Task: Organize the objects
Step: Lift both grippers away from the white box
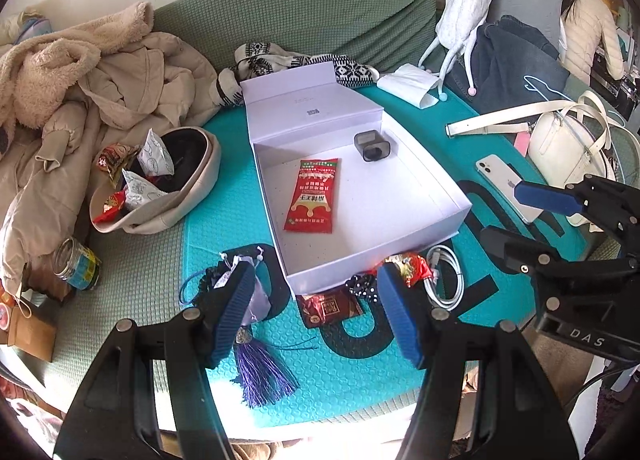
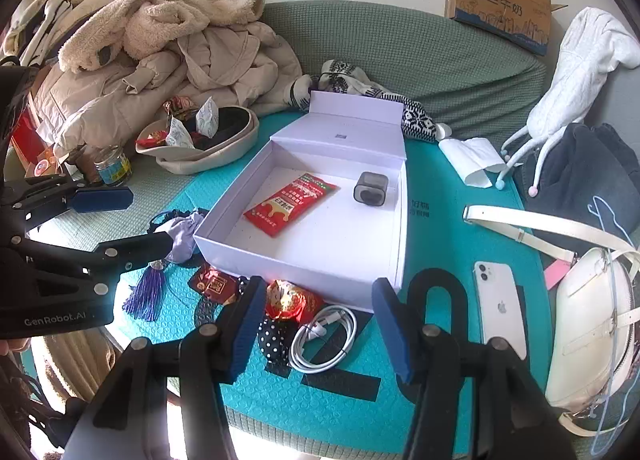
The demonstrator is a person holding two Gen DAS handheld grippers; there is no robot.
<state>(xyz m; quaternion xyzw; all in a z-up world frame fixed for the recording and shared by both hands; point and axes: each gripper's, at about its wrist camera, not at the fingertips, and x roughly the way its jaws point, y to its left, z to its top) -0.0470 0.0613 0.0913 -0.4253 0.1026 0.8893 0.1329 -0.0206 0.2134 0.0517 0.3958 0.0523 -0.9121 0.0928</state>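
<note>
On the teal mat [image 2: 432,244], a white box [image 2: 320,256] sits with its lid folded back. Inside the box: a red sachet [image 2: 290,205] lying flat toward the middle, and a small grey case [image 2: 371,187] near the back wall beside the lid hinge, apart from the sachet.

Just outside the box's front wall, on the mat: a red-and-gold candy [image 2: 291,299], a dark red packet [image 2: 214,284], a black polka-dot item [image 2: 273,340], a coiled white cable [image 2: 324,336]. Off the box's front left corner, a lilac pouch [image 2: 185,236] with a purple tassel [image 2: 143,296].

Right of the box: a white phone [image 2: 500,304] face down, then a cream handbag [image 2: 588,332] with its strap [image 2: 532,234] trailing across the mat.

Left of the box: a beige cap [image 2: 208,152] upturned, holding wrappers; a glass jar [image 2: 113,167] beyond it; a heap of beige coats [image 2: 168,56] behind.

Left claw [image 1: 316,314]: fingers spread wide, holding nothing, hovering over the front-wall clutter; its left finger overlaps the pouch in the left wrist view.

Right claw [image 2: 320,326]: fingers spread wide, holding nothing, above the candy and cable.
</note>
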